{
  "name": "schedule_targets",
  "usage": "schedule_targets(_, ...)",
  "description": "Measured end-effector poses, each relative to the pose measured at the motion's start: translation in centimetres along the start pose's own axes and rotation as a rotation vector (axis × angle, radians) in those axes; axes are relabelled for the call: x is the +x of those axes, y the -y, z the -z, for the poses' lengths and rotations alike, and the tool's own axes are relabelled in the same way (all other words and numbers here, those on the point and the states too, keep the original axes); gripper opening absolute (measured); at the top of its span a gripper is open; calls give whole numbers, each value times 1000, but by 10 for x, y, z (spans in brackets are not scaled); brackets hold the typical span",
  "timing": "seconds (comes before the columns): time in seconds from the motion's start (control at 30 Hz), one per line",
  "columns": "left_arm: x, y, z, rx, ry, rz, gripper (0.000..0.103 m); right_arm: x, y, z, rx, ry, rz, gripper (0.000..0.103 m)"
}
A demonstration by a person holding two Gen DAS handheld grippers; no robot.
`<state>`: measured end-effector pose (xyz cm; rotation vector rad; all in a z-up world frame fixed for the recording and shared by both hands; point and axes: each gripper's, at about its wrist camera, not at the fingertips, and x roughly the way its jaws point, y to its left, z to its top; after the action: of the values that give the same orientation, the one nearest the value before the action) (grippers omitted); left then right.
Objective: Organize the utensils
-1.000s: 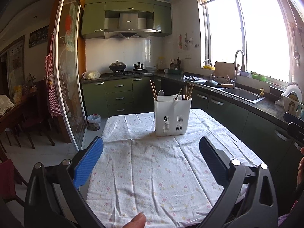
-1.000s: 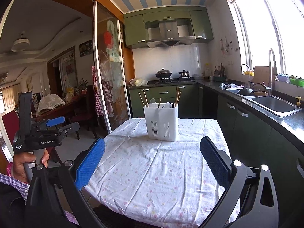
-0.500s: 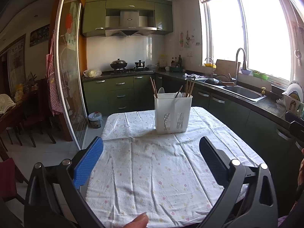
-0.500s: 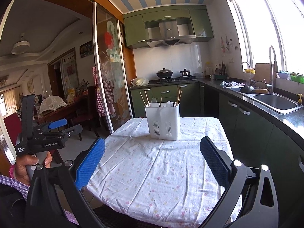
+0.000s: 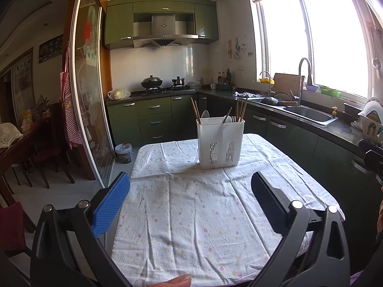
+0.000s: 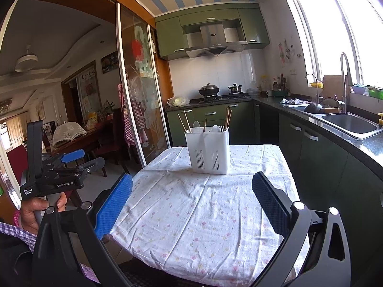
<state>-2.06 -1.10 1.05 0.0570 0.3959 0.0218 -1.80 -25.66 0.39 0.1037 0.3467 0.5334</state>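
Observation:
A white slotted utensil holder (image 5: 220, 141) stands at the far end of the table. Chopsticks (image 5: 195, 110) and spoons (image 5: 205, 114) stick up out of it. It also shows in the right wrist view (image 6: 207, 152). My left gripper (image 5: 190, 186) is open and empty above the near part of the table, well short of the holder. My right gripper (image 6: 192, 189) is open and empty, also held back from the holder. The left gripper body (image 6: 53, 174) shows in the right wrist view, at the far left, held in a hand.
The table (image 5: 191, 227) wears a white flowered cloth. Green cabinets, a stove (image 5: 165, 88) and a sink (image 5: 308, 114) run along the back and right. A glass sliding door (image 5: 91, 110) stands to the left. A dish rack (image 5: 371, 124) sits on the right counter.
Both grippers have drifted slightly, so the holder sits a little differently in each view. Both stay open and empty.

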Motion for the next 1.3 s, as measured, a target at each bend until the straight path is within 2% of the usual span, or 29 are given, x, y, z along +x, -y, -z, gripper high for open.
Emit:
schedule_targets(0.7, 2, 2, 2, -10, -12, -7, 96, 3, -3, 2, 7, -10, 0, 99)
schedule_targets(1.07, 4, 1, 1, -21, -28, 4, 96, 7, -7, 6, 10, -16, 0, 99)
schedule_targets(1.3, 7, 0, 2, -30, -42, 39, 96, 7, -8, 6, 11, -18, 0, 99)
